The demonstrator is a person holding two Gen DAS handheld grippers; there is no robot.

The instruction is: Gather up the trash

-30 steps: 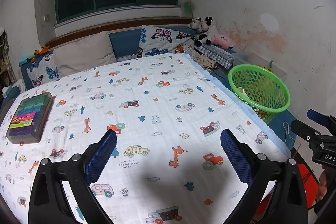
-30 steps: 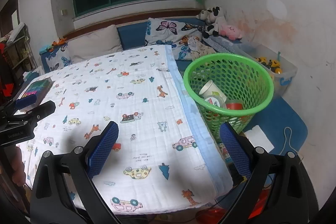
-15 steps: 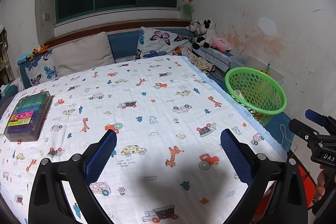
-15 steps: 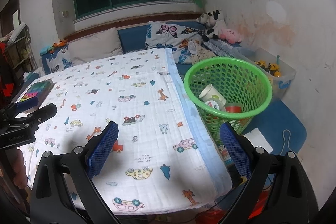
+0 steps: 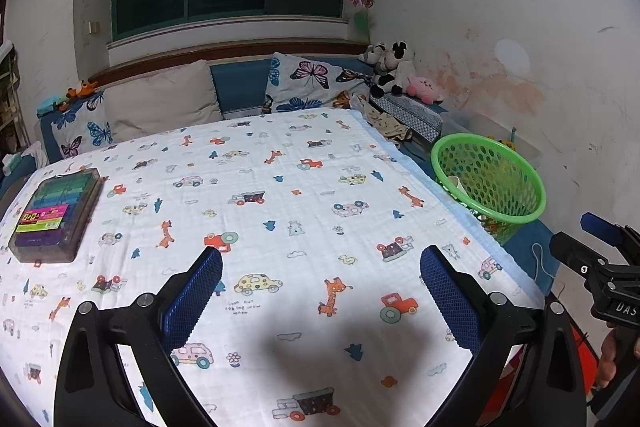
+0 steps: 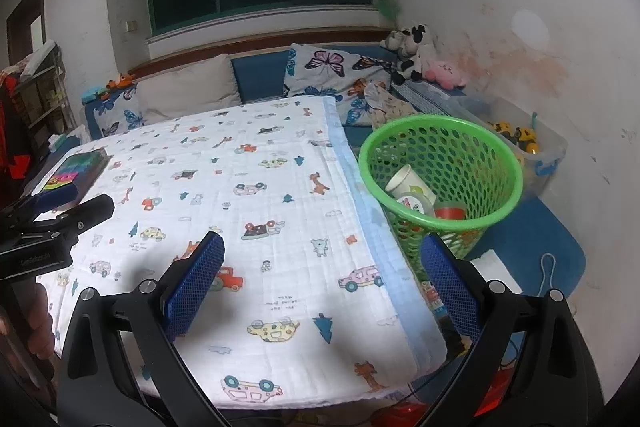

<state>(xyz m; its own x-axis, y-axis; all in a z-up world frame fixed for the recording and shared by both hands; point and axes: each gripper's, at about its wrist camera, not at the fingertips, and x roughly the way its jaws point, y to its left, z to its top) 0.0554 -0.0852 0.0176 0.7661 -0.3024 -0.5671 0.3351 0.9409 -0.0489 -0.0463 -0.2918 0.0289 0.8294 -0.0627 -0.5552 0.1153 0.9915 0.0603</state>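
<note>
A green mesh basket (image 6: 440, 175) stands on the floor at the bed's right side; it also shows in the left wrist view (image 5: 490, 179). Inside it lie a white paper cup (image 6: 408, 183) and a red cup (image 6: 450, 213). My left gripper (image 5: 320, 291) is open and empty over the near part of the patterned bedsheet (image 5: 260, 195). My right gripper (image 6: 322, 275) is open and empty above the bed's front right corner, left of the basket. Each gripper shows at the edge of the other's view.
A box of coloured blocks (image 5: 54, 215) lies on the bed's left side. Pillows (image 5: 160, 103) and plush toys (image 5: 394, 71) line the headboard. A clear bin of toys (image 6: 524, 147) stands by the wall behind the basket. A blue mat (image 6: 532, 247) covers the floor.
Both grippers have drawn back from the bed a little, so the basket and the block box look smaller and farther. Both jaws stay open and empty.
</note>
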